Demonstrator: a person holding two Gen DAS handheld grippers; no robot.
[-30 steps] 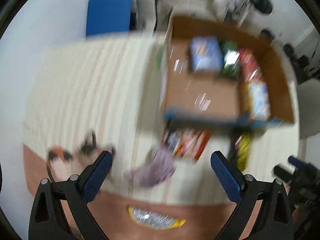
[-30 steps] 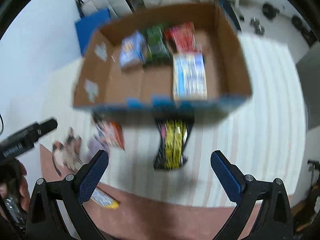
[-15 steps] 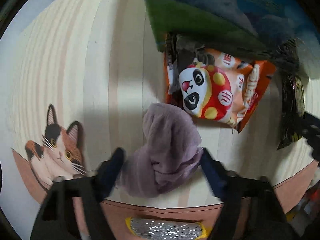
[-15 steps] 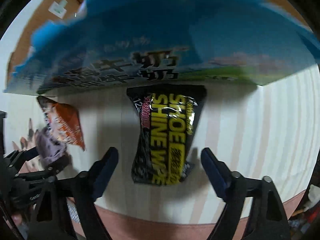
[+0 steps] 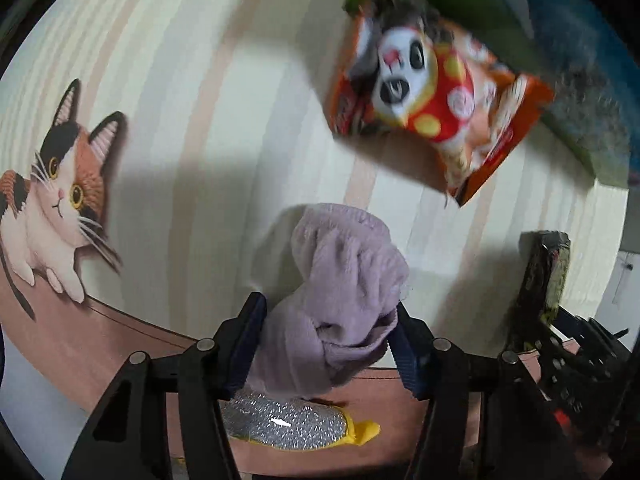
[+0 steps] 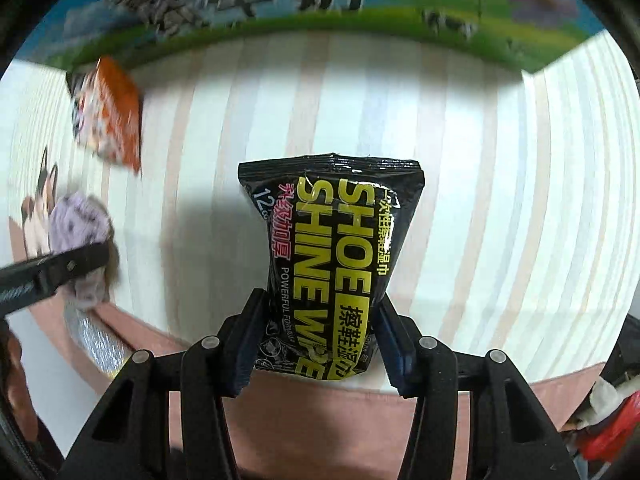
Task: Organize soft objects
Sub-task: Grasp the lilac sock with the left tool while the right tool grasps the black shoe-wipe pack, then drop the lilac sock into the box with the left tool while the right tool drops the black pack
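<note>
1. Since half a second ago both claws have closed in: your left claw (image 5: 328, 344), then spread around the sock (image 5: 340, 300), now pinches its near end, and your right claw (image 6: 316, 340), then open astride the wipes (image 6: 332, 264), now grips the pack's near end.
2. Sock: it sits between the left pads at 6 o'clock, bunched and limp, near the desk (image 5: 200, 140) edge. Whether it has left the surface cannot be told. It looks light and will sag and fold, so hold well into the bunch, not on a loose flap.
3. Its long axis runs from 6 toward 12 o'clock, with the open cuff pointing away from you.
4. Wipes: the pack stands out from the right claw, sealed far end toward 12 o'clock, lettering running along that same axis. It looks soft and squashy with slick film; the waist already dents under the pads, so a firm, even squeeze near the middle should stop it sliding.
5. Snack bag (image 5: 432, 108) lies at 1 o'clock of the sock, against the box (image 6: 320, 0). A scourer (image 5: 288, 428) rests at 6 o'clock under the left claw.
</note>
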